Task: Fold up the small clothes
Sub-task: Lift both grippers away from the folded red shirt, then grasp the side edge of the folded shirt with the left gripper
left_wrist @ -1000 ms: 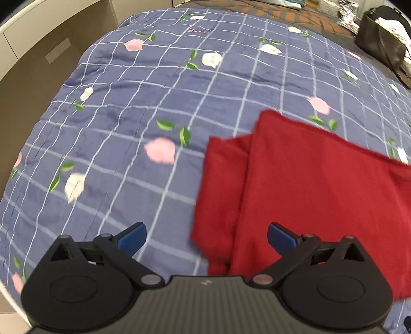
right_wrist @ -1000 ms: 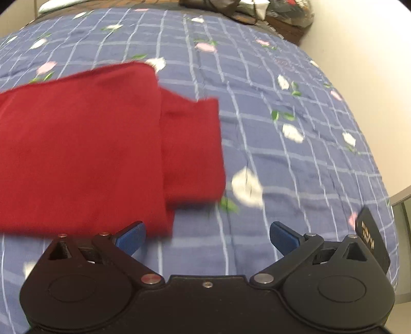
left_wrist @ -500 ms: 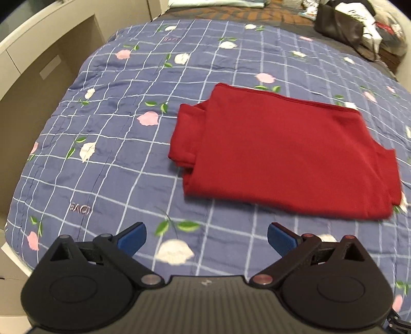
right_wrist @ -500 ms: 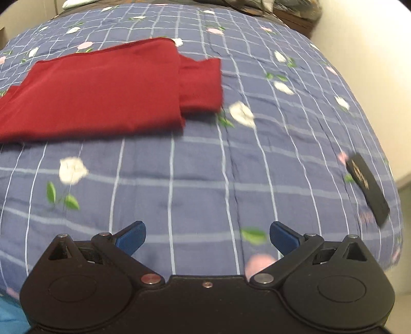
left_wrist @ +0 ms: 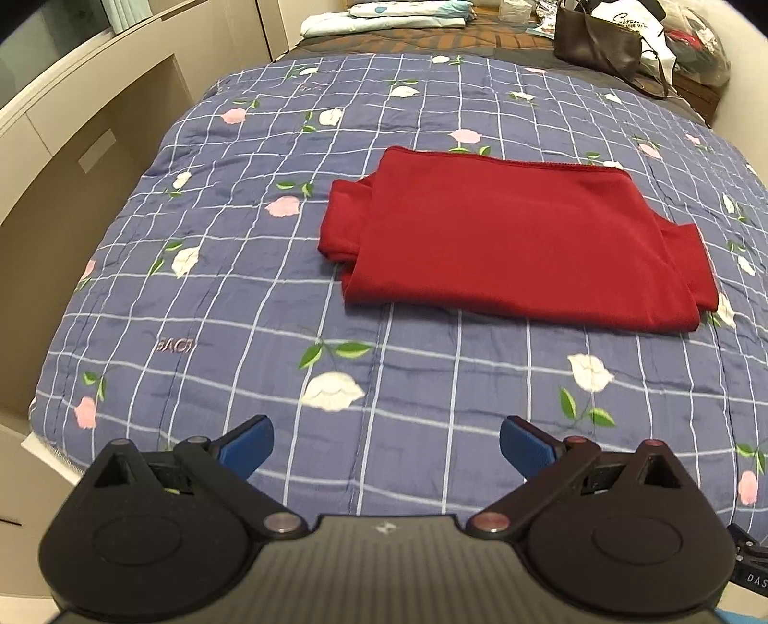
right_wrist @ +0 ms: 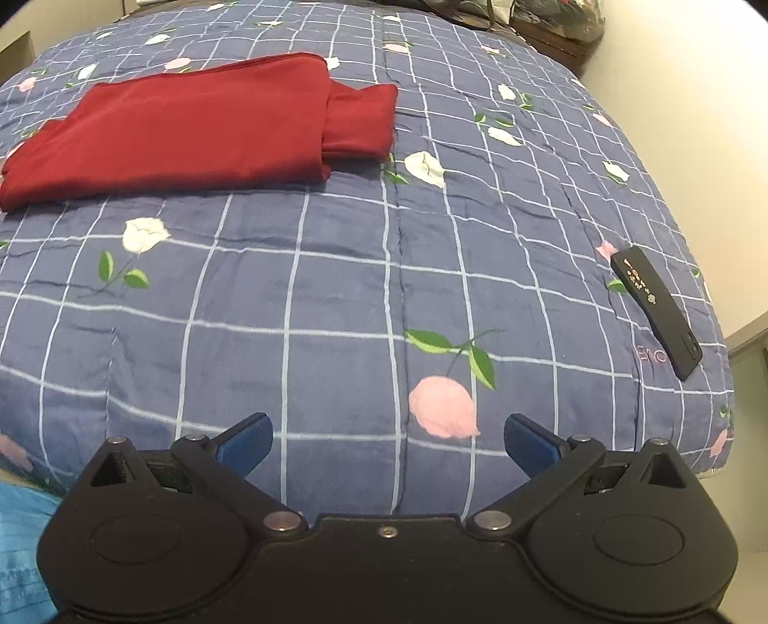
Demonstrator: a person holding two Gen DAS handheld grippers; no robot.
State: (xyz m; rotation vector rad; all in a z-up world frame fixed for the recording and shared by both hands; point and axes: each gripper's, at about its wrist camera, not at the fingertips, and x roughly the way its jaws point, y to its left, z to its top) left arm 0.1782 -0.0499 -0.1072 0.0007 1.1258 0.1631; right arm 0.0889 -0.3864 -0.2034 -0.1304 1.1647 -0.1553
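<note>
Red garment folded once, flat on the floral quilt, sleeves poking out at both ends. Left gripper and right gripper wide apart, empty, well short of it. Next, probably: reach in, pinch an end, fold again.

Red garment lies folded flat on blue floral quilt, sleeve ends poking out both sides; L gripper hangs over quilt's near edge, well apart from it, jaws spread wide, nothing between. Dark handbag at far end.
</note>
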